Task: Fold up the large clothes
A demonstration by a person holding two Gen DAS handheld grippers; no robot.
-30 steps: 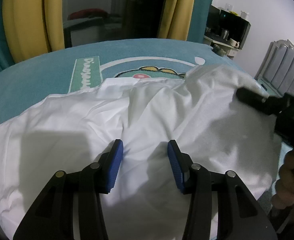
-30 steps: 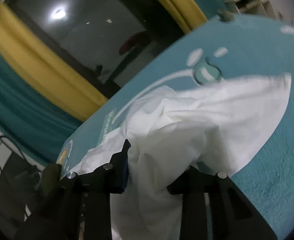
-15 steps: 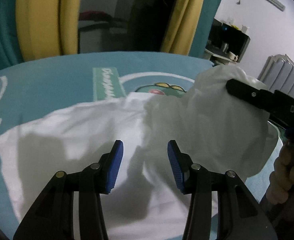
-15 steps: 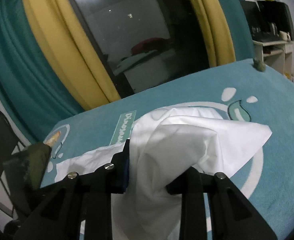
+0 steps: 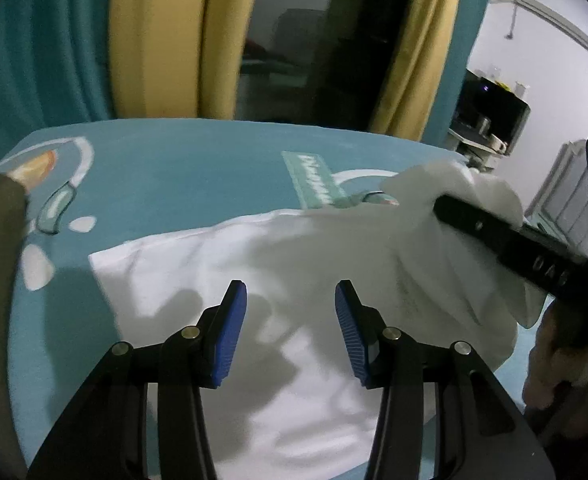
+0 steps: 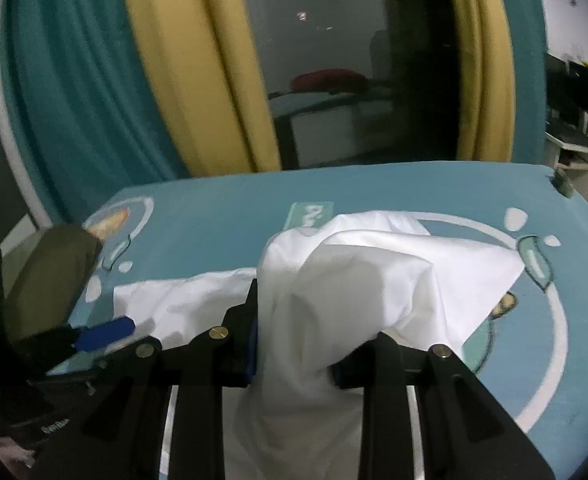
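Note:
A large white garment (image 5: 277,280) lies on a teal table cover (image 5: 173,168). My left gripper (image 5: 290,328) is open and empty, hovering over the garment's near part. My right gripper (image 6: 294,336) has a bunch of the white garment (image 6: 374,272) draped between and over its fingers, lifted above the table; the pads are hidden by cloth. In the left wrist view the right gripper's black finger (image 5: 494,232) sits at the right with cloth hanging off it. The left gripper's blue pad (image 6: 105,330) shows at the left of the right wrist view.
The cover carries white and green cartoon prints (image 6: 534,256). Yellow and teal curtains (image 5: 153,40) and a dark window stand behind the table. A shelf with cups (image 5: 490,132) and a radiator are at the right. An olive sleeve (image 6: 49,276) is at the left.
The right gripper has carried the lifted cloth leftward over the garment. The left gripper has swung left, so more bare teal cover shows left of the garment.

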